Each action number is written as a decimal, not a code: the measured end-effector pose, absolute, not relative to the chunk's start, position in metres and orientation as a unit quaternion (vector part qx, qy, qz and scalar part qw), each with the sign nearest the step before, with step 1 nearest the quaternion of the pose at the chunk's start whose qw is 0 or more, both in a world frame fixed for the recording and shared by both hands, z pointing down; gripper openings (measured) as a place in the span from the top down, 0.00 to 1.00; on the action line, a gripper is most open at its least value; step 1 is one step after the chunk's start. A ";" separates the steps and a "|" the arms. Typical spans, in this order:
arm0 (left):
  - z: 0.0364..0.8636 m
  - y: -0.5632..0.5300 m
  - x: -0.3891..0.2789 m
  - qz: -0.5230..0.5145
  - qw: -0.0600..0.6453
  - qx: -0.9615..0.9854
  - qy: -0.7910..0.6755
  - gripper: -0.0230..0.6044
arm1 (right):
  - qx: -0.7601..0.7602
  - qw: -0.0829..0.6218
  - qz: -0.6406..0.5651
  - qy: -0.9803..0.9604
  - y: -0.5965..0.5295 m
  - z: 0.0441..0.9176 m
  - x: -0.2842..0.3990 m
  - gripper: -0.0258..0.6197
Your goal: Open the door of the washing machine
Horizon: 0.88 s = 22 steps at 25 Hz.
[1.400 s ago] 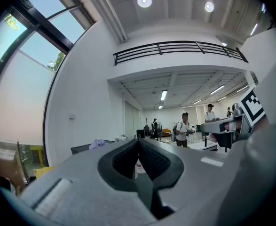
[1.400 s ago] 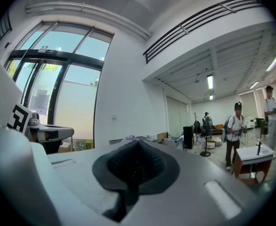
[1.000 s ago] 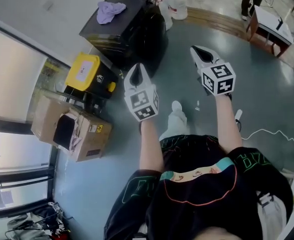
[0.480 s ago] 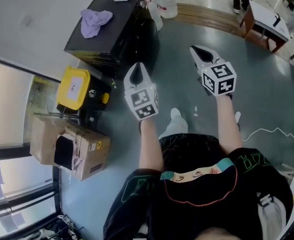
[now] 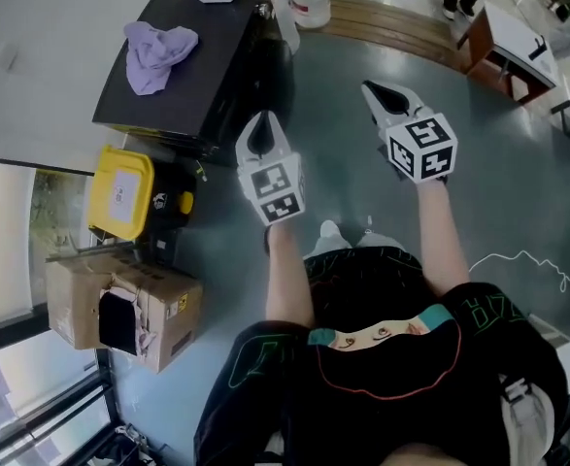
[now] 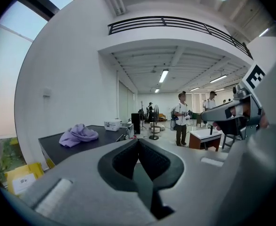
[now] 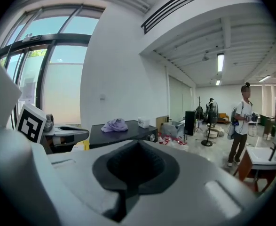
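Left claw and right claw are pressed together, holding nothing.
The washer sits just past the yellow box; its door is hidden, probably stiff, so grab its handle.

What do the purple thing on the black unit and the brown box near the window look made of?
Purple thing: soft matte fabric, judging by its crumpled folds. Brown box: probably cardboard, dull tan, with folded, creased flaps.

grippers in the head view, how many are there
2: the left gripper by the black machine's edge, the right gripper over the grey floor. None look hidden.
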<state>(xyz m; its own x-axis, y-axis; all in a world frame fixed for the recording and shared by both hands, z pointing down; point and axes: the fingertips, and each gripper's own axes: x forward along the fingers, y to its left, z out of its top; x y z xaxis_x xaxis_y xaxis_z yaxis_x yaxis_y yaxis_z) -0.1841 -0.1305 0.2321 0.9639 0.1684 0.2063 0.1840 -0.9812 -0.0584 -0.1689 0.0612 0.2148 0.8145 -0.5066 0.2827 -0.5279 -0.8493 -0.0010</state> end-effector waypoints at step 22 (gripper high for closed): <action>0.279 -0.139 0.038 -0.155 0.028 -0.987 -0.008 0.95 | 0.939 0.008 0.164 -0.304 0.098 0.255 0.096 0.96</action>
<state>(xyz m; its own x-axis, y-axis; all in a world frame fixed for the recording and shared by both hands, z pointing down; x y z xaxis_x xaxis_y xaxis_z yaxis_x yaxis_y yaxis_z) 0.0376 -0.1386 0.2787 0.9518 0.0064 0.3068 0.0235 -0.9984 -0.0520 0.0964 0.0980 0.2546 0.7620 -0.5674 0.3123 -0.5725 -0.8155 -0.0847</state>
